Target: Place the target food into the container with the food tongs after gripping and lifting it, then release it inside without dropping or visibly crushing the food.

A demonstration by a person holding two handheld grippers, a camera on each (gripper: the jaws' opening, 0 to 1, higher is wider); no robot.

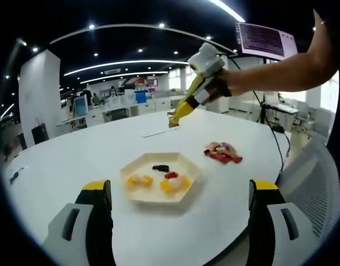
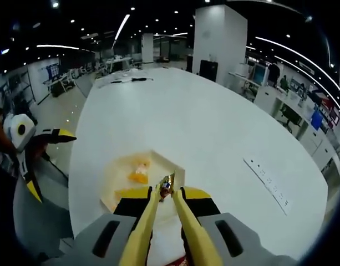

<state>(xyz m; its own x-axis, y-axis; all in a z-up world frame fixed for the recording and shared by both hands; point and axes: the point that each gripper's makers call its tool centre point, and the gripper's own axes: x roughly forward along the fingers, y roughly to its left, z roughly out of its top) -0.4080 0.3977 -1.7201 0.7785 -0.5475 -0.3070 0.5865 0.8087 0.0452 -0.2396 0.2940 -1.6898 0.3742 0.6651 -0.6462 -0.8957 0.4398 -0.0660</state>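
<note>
Left claw (image 1: 178, 221): jaws set wide apart, nothing between them, low over the near edge of the white round surface (image 1: 75, 155). Ahead of this claw, between the lines of its two jaws, sits a pale hexagonal plate (image 1: 137, 166). On the plate: two yellow-orange food pieces (image 1: 139, 180), one toward the left jaw and one nearer the centre, a small red piece (image 1: 171, 175) and a small dark piece (image 1: 160, 168) beyond them.

Beyond the plate and toward the right jaw, a separate cluster of red and pale food (image 1: 222, 152) lies directly on the surface, apart from the plate.

Right claw (image 1: 174, 123), seen in the left gripper view: raised above the far side of the surface, held by a person's hand (image 1: 222, 84), with yellow tongs (image 1: 183, 108) slanting down from it. The tong tips hang above the surface, well beyond the plate.

Right gripper view: the right claw's jaws are narrow, clamped on the handles of the tongs. Tong arms run forward and meet at the tips, which pinch a small food item (image 2: 167, 183); red and gold tones, kind cannot be told. The item hangs just over the near rim of the plate.

Left claw also shows at the left edge of the right gripper view, off the surface edge.
</note>
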